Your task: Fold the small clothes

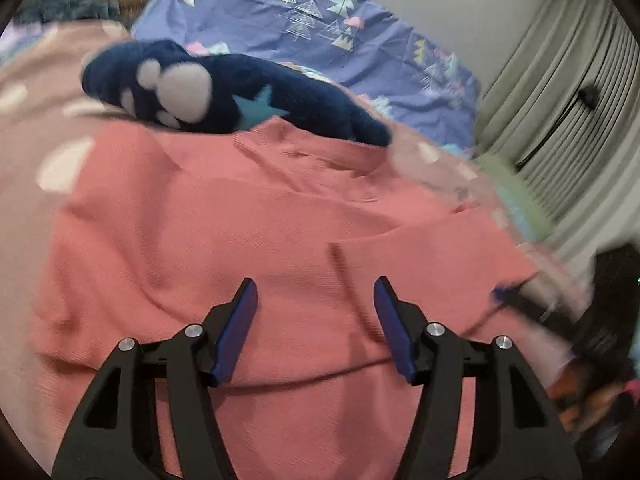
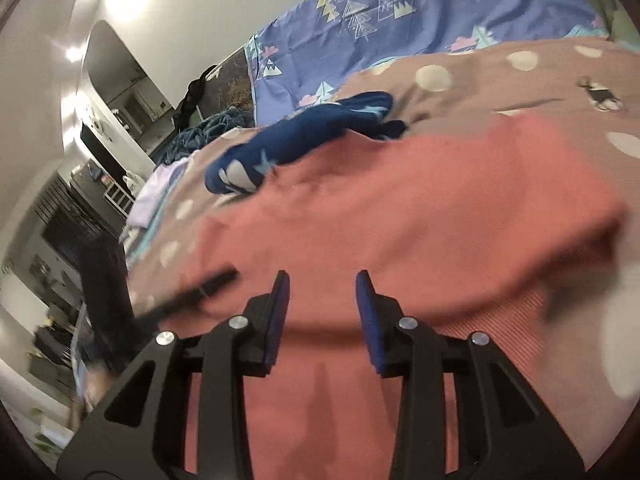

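Where tongs (image 1: 316,292) gape: unlabelled coral garment (image 1: 248,240).

Ahead of your left gripper (image 1: 316,292) the coral garment (image 1: 256,240) lies flat and passable; farther ahead, the navy plush garment (image 1: 224,92) blocks its far edge. Your right gripper (image 2: 322,286) has open cloth ahead too.

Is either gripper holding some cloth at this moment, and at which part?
Nothing is held. The left gripper and the right gripper are both open above the pink garment, with no cloth between the fingers.
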The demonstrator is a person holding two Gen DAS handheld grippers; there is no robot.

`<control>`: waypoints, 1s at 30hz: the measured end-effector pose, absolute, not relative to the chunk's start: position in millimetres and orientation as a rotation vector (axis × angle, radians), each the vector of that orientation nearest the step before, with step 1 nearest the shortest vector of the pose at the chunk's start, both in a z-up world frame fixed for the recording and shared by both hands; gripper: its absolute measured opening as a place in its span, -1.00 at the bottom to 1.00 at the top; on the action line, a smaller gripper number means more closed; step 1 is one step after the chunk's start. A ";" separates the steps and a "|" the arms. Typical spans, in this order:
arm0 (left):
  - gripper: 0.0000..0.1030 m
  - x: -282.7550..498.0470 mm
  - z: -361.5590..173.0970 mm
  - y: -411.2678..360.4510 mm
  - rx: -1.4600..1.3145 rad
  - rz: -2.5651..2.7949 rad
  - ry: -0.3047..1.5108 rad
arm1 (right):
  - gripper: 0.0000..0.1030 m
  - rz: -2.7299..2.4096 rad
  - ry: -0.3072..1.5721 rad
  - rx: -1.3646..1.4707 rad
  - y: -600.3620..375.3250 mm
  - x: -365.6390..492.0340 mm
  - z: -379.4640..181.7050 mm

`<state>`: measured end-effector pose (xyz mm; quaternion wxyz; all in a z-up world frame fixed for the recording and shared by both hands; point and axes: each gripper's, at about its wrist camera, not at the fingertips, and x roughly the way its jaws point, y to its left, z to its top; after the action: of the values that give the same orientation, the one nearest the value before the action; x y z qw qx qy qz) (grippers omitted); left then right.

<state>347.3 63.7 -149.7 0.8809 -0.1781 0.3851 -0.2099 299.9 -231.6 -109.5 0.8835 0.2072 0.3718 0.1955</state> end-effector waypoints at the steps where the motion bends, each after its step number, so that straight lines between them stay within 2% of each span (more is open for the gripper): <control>1: 0.18 346.8 -150.2 61.3 -0.414 -0.484 0.807 | -0.30 0.401 0.778 0.407 -236.1 291.2 -118.6; 6: 0.18 347.9 -153.1 22.7 -0.304 -0.494 0.850 | -0.35 0.383 0.807 0.466 -249.0 289.5 -138.6; 8: -0.22 351.2 -151.4 4.5 -0.251 -0.521 0.858 | -0.35 0.374 0.807 0.486 -253.6 289.2 -140.6; 9: -0.79 355.3 -151.6 -3.5 -0.235 -0.535 0.876 | -0.36 0.377 0.812 0.494 -254.5 289.3 -142.3; 10: -0.95 359.0 -151.0 -7.5 -0.231 -0.529 0.887 | -0.39 0.376 0.814 0.499 -255.1 289.5 -143.1; 13: -0.95 361.5 -128.0 -17.5 -0.167 -0.487 0.836 | -0.39 0.382 0.790 0.509 -258.4 283.1 -139.3; 16: -0.95 356.7 -80.5 -21.5 -0.036 -0.443 0.728 | -0.33 0.400 0.729 0.536 -263.7 278.1 -133.9; 18: -0.95 354.7 -57.3 -17.7 0.017 -0.419 0.679 | -0.24 0.400 0.708 0.571 -267.8 278.7 -134.2; 21: -0.95 351.4 -33.2 -5.9 0.093 -0.374 0.637 | -0.35 0.349 0.799 0.575 -264.3 291.5 -145.4; 24: -0.94 349.6 -36.5 20.4 0.137 -0.308 0.657 | -0.38 0.333 0.807 0.561 -262.0 292.0 -144.7; 28: -0.94 360.5 -76.4 69.6 0.102 -0.195 0.772 | -0.36 0.315 0.813 0.516 -254.7 291.5 -143.7; 30: -0.80 368.1 -103.8 84.4 0.100 -0.168 0.833 | -0.35 0.318 0.814 0.518 -255.0 291.9 -145.6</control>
<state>368.1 84.4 -103.8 0.9099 0.0484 0.4040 -0.0813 291.9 -255.0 -145.6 0.8738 0.2481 0.3897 0.1522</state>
